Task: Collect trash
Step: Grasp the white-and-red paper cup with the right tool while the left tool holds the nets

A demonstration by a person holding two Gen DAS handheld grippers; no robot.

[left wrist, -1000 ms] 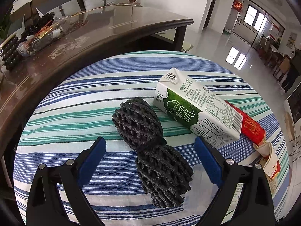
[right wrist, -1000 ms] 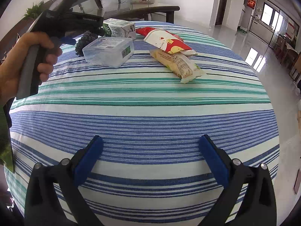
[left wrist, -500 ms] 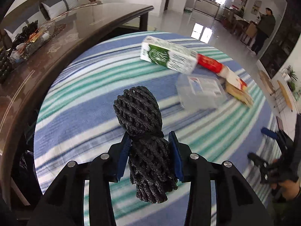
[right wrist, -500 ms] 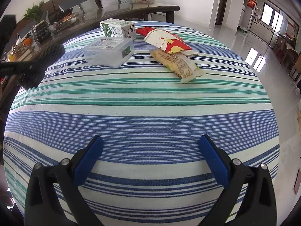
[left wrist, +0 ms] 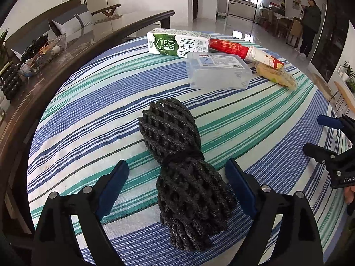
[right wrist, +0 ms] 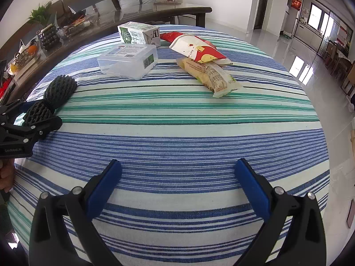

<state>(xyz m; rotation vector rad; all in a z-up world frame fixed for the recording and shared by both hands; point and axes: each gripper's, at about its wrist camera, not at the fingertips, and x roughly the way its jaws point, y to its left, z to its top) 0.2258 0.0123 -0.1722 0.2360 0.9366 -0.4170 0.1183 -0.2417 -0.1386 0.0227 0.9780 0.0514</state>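
A black foam fruit net [left wrist: 179,161] lies on the striped tablecloth between the open fingers of my left gripper [left wrist: 177,177]; the pads do not touch it. It also shows in the right wrist view [right wrist: 53,97], at the table's left edge. Farther off lie a green-and-white milk carton [left wrist: 177,43], a clear plastic box [left wrist: 217,71], a red-and-white paper wrapper [left wrist: 244,51] and a yellow snack packet [left wrist: 277,76]. My right gripper [right wrist: 177,184] is open and empty over the near part of the table.
A dark wooden side table [left wrist: 73,44] with a tray of items stands to the left of the round table [right wrist: 199,133]. A person [left wrist: 310,20] stands far off in the room. The tiled floor [right wrist: 288,51] lies to the right.
My left gripper was shut on the foam net and holding it up; it has now opened, and the net lies on the table nearer the front. The right gripper has not moved.
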